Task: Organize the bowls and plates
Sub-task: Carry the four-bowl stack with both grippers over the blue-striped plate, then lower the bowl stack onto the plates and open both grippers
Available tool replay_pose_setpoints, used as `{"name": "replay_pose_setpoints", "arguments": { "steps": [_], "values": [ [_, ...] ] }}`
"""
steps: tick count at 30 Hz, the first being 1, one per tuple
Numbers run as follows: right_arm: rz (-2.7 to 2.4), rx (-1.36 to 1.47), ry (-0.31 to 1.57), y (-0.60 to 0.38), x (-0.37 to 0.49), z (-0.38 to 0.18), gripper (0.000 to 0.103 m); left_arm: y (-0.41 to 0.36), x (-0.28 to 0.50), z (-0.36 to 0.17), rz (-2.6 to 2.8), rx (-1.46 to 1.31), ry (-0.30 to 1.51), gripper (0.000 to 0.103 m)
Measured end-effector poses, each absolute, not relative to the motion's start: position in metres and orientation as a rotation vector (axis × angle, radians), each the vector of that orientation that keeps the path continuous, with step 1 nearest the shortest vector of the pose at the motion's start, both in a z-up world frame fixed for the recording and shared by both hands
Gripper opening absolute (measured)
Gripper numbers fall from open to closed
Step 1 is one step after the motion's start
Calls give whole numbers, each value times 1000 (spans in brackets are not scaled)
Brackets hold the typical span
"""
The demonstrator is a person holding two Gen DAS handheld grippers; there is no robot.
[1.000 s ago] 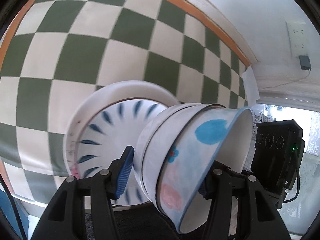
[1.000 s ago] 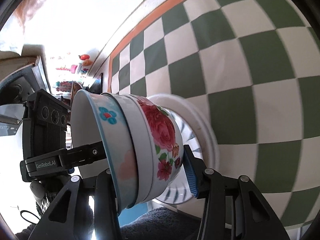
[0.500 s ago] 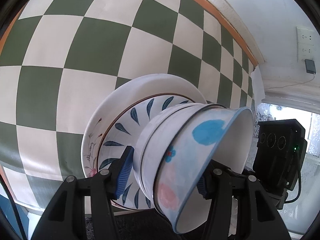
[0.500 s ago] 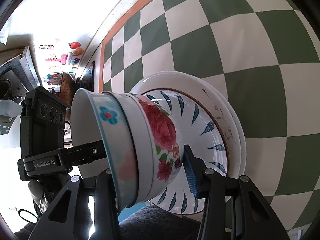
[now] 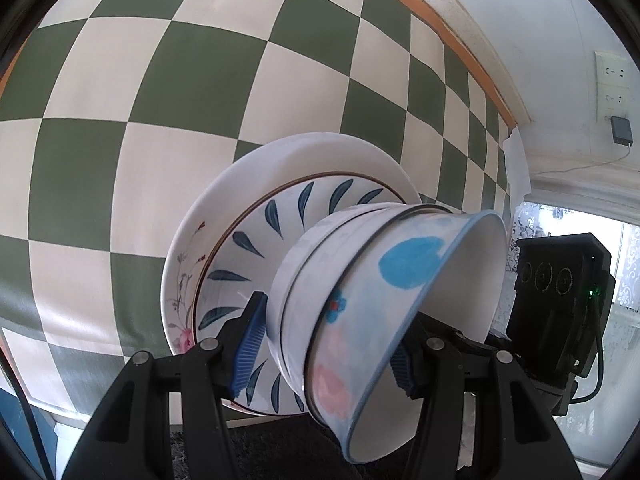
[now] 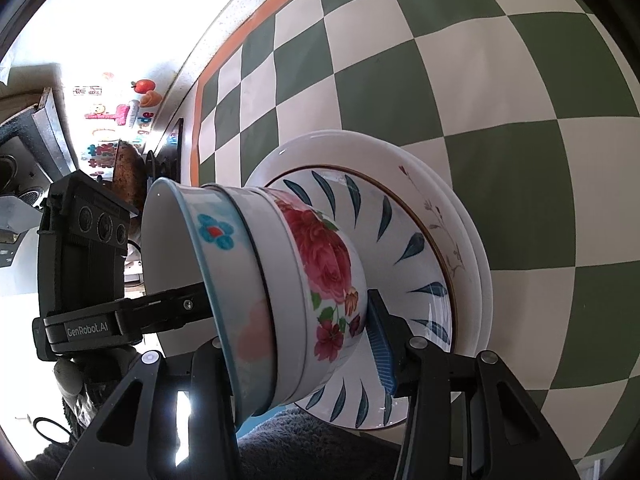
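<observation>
A stack of nested bowls point(image 5: 360, 304) is held between both grippers just above a stack of plates point(image 5: 240, 200). The top plate has blue leaf marks point(image 6: 404, 240); a floral plate lies under it. The outer bowl is white with blue flowers point(image 6: 208, 232); the lowest bowl has red roses point(image 6: 324, 256). My left gripper point(image 5: 326, 346) is shut on the bowl stack from one side. My right gripper point(image 6: 304, 344) is shut on it from the opposite side. I cannot tell whether the lowest bowl touches the top plate.
The plates rest on a green and white checked tablecloth point(image 5: 160, 80) with an orange border. A wall with a socket point(image 5: 612, 88) is behind in the left wrist view. Shelves with colourful items point(image 6: 120, 116) show at the left of the right wrist view.
The bowl stack, held by both grippers, has come lower and closer over the plates. The plates now fill more of both views.
</observation>
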State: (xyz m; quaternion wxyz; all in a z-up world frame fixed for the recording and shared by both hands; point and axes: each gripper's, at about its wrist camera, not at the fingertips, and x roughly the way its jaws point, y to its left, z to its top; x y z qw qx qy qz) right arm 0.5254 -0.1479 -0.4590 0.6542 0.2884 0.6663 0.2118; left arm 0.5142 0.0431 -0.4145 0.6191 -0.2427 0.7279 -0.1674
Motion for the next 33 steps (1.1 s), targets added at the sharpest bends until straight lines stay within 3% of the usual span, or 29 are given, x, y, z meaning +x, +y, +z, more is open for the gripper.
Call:
{"name": "replay_pose_setpoints", "arguments": {
  "steps": [33],
  "values": [
    [380, 583, 1515, -153, 514, -449, 51, 47, 505, -387, -338, -405, 1595, 52]
  ]
}}
